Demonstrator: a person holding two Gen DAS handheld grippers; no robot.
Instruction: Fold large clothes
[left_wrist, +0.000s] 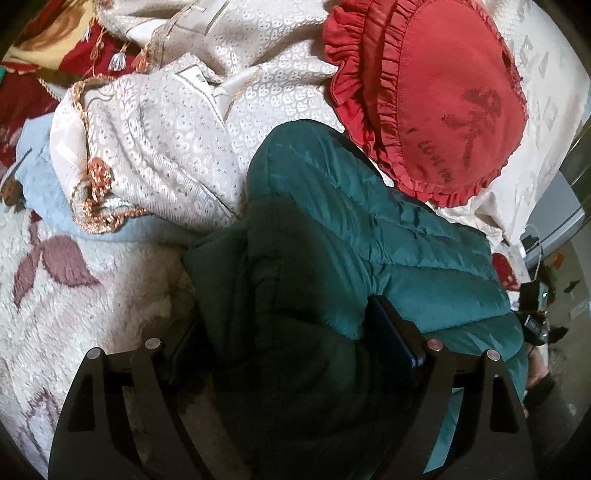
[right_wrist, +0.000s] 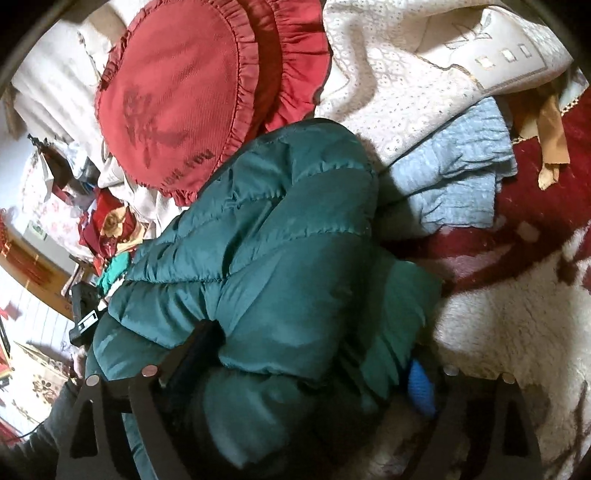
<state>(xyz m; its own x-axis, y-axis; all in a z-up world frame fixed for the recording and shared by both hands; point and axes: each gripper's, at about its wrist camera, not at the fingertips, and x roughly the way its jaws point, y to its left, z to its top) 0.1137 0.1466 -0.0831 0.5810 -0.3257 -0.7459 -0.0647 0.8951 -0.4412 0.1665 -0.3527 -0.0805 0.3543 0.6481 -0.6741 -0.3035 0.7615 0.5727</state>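
Observation:
A teal quilted puffer jacket (left_wrist: 369, 229) lies bunched on the fleece blanket on the bed; it also shows in the right wrist view (right_wrist: 266, 236). My left gripper (left_wrist: 291, 332) is shut on a thick fold of the jacket, with fabric bulging between its fingers (left_wrist: 391, 332). My right gripper (right_wrist: 306, 358) is shut on another bunch of the same jacket, one dark finger (right_wrist: 195, 350) pressed into the fabric and a blue pad (right_wrist: 421, 384) showing on the other side.
A red ruffled heart cushion (left_wrist: 443, 103) lies just beyond the jacket, also in the right wrist view (right_wrist: 177, 96). A cream patterned cloth (left_wrist: 166, 147) and a light blue cloth (right_wrist: 458, 184) lie heaped alongside. The floral fleece blanket (left_wrist: 74, 295) covers the bed.

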